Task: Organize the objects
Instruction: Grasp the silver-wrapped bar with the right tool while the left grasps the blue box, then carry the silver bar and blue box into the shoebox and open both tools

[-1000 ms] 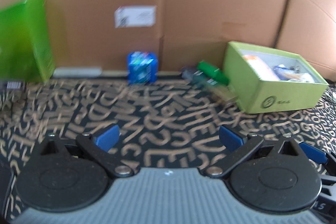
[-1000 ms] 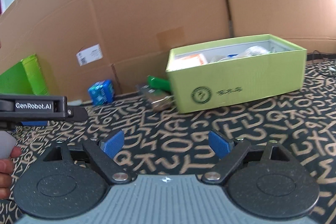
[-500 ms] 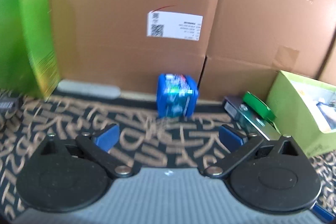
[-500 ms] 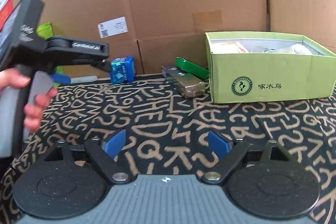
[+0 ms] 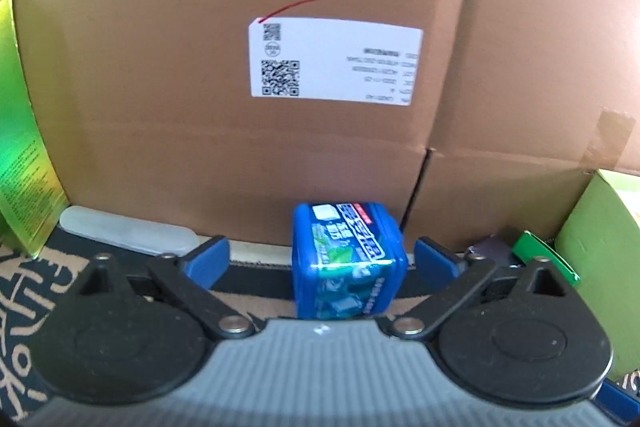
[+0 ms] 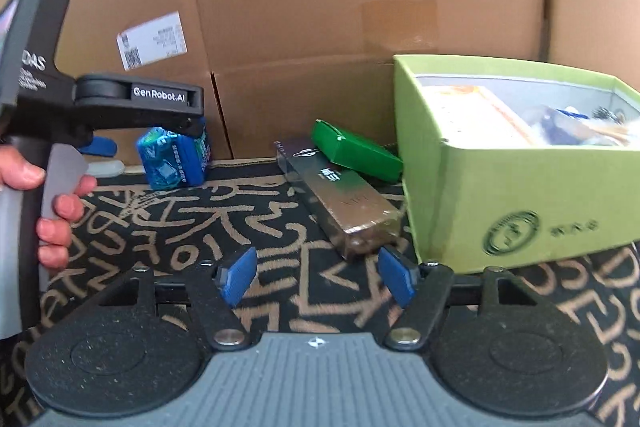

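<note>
Two grippers are in play, and neither is clamped on anything. The left gripper [image 5: 320, 259] is held with its blue fingers spread wide, and the blue gum tub [image 5: 347, 259] is seen between them, nearer the right finger than the left; whether either pad touches it cannot be told. The tub stands at the far edge of the patterned mat [image 6: 240, 211], just in front of the cardboard wall [image 5: 160, 47] with its white label [image 5: 335, 61]. In the right wrist view the same tub [image 6: 174, 161] is seen under the nose of the left gripper [image 6: 168, 107], well apart from the light green box [image 6: 520, 195] on the right, which already holds several items. The right gripper [image 6: 317, 277] hovers with its fingers apart above the mat, near the end of the metallic bar box [image 6: 344, 203], against whose far end a small dark green box [image 6: 356, 151] leans. The step in hand is judged to be the grasp of the tub. For a sound hold, the gripper is best shifted slightly right so the tub sits centred, and pushed a little further so the pads meet its flat sides rather than its rounded corners. Closing should be gentle, since the tub looks smooth and could be squeezed out toward the wall. A clear lift before any sideways travel is advised, so the mat is not dragged.
</note>
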`<state>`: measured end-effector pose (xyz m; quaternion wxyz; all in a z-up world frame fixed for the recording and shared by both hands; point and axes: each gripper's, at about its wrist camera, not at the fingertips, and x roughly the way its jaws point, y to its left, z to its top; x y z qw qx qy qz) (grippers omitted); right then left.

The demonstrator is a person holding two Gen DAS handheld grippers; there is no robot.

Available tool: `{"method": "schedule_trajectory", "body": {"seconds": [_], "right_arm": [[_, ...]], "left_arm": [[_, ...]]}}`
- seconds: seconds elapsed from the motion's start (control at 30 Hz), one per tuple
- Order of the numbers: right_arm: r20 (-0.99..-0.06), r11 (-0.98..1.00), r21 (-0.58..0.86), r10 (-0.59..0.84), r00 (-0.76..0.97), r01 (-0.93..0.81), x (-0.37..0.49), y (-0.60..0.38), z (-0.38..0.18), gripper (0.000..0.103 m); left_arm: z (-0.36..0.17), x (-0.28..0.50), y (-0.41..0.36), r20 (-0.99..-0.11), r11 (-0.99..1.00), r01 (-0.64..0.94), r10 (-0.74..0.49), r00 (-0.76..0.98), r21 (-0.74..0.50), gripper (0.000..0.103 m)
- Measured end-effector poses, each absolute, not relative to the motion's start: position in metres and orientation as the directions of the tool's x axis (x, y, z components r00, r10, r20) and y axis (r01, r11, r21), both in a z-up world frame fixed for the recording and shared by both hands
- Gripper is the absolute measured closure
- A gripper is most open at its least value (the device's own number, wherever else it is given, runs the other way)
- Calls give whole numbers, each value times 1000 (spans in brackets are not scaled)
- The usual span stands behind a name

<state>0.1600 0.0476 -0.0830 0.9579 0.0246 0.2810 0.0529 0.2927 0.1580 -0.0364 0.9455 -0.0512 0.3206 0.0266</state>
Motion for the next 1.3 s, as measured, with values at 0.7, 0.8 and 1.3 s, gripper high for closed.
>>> {"method": "schedule_trajectory", "body": {"seconds": [0.7,0.8,1.3], "right_arm": [[-530,990,-45,93,843,-137,181,82,-85,60],[-518,989,-37,101,849,-140,167,75,-81,60],[-581,958,2,233,779,-285,0,37,-70,53]], "left_arm": [[-31,243,182,-640,989,-51,-49,767,-136,44],[-29,224,193,-639,988,-4,-96,763,-154,44],[-40,84,177,-627,974,102,-210,751,-204,30]]}}
